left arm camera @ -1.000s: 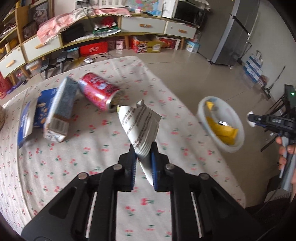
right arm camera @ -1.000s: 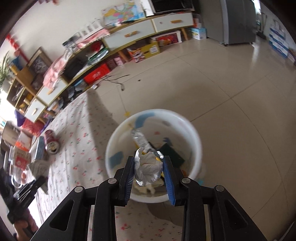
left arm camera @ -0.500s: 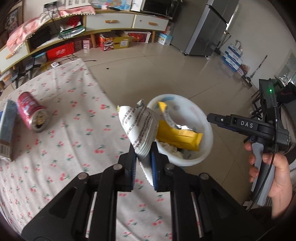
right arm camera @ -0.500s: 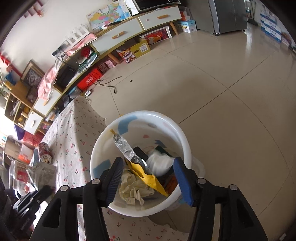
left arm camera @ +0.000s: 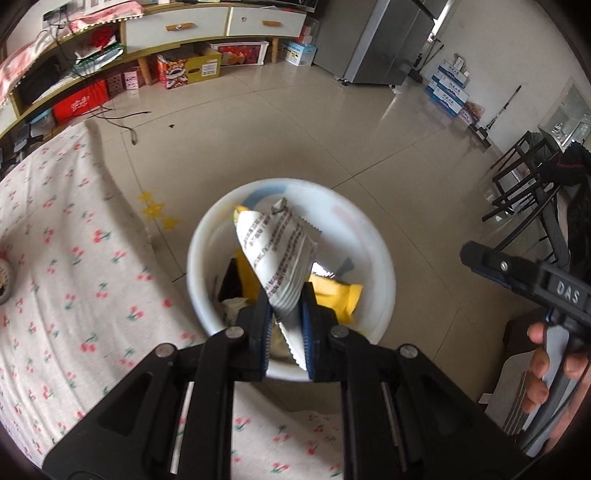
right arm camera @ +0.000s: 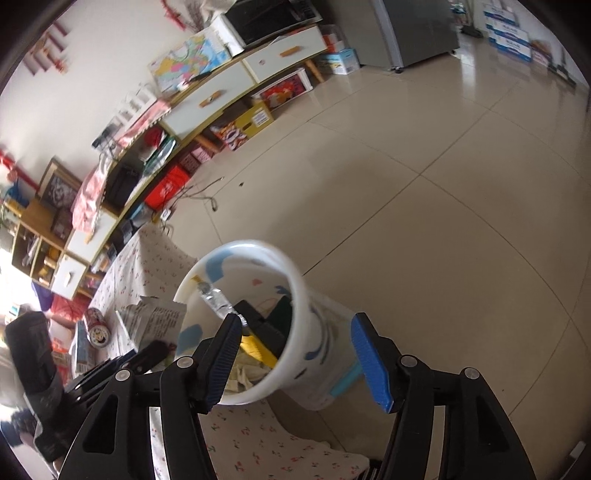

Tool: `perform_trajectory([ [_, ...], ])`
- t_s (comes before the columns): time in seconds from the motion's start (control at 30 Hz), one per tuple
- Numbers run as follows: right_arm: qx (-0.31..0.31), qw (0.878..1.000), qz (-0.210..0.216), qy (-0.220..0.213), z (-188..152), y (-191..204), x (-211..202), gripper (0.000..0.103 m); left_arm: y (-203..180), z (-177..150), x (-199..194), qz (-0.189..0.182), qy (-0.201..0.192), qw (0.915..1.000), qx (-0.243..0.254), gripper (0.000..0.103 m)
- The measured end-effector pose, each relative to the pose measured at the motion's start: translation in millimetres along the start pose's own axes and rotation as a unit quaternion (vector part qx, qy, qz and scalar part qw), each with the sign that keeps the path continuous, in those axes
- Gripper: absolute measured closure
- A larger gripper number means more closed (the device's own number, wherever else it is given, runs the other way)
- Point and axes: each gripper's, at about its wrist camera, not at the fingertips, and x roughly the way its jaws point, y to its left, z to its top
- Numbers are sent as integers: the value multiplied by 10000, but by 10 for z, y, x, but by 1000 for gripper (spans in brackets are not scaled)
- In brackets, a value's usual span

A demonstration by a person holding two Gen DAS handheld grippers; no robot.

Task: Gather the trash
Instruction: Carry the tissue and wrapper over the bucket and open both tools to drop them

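My left gripper (left arm camera: 285,325) is shut on a white printed snack wrapper (left arm camera: 279,258) and holds it over the mouth of a white trash bucket (left arm camera: 373,254) standing on the floor beside the table. The bucket holds a yellow wrapper (left arm camera: 336,295), a silver foil wrapper (right arm camera: 216,301) and other scraps. My right gripper (right arm camera: 295,354) is open and empty, just above and in front of the bucket (right arm camera: 317,343). The right gripper also shows at the right of the left wrist view (left arm camera: 517,273). The held wrapper shows in the right wrist view (right arm camera: 155,317).
The table has a white cherry-print cloth (left arm camera: 66,280). A red can (right arm camera: 96,328) and a carton (right arm camera: 79,350) lie on it further back. Tiled floor (right arm camera: 443,221) surrounds the bucket. A low cabinet (left arm camera: 177,26) lines the far wall. Black chairs (left arm camera: 524,184) stand at right.
My left gripper carried the wrapper from over the table to over the bucket. My right gripper opened, dropped its foil wrapper into the bucket and pulled back.
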Motion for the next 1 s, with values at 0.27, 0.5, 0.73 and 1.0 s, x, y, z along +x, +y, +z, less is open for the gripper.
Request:
perform_trajectory([
  [0.27,83,9999,-65,-61,-23,-173,-106,39,-101,127,132,-31,-38,9999,122,87],
  [0.5,-42,9998,-109,-164,-37,-126,-170,39,-78,102,75,191,-286,9990,283,54],
  [0.73,-216,9995,-94,-198,-31,49,-159,39,107,23,-77,331,-336,9986,223,43],
  [1.0,-495,9986,-112,-142,-69,330,-102,39,402,-149,-317,330,-422,9984,-156,32],
])
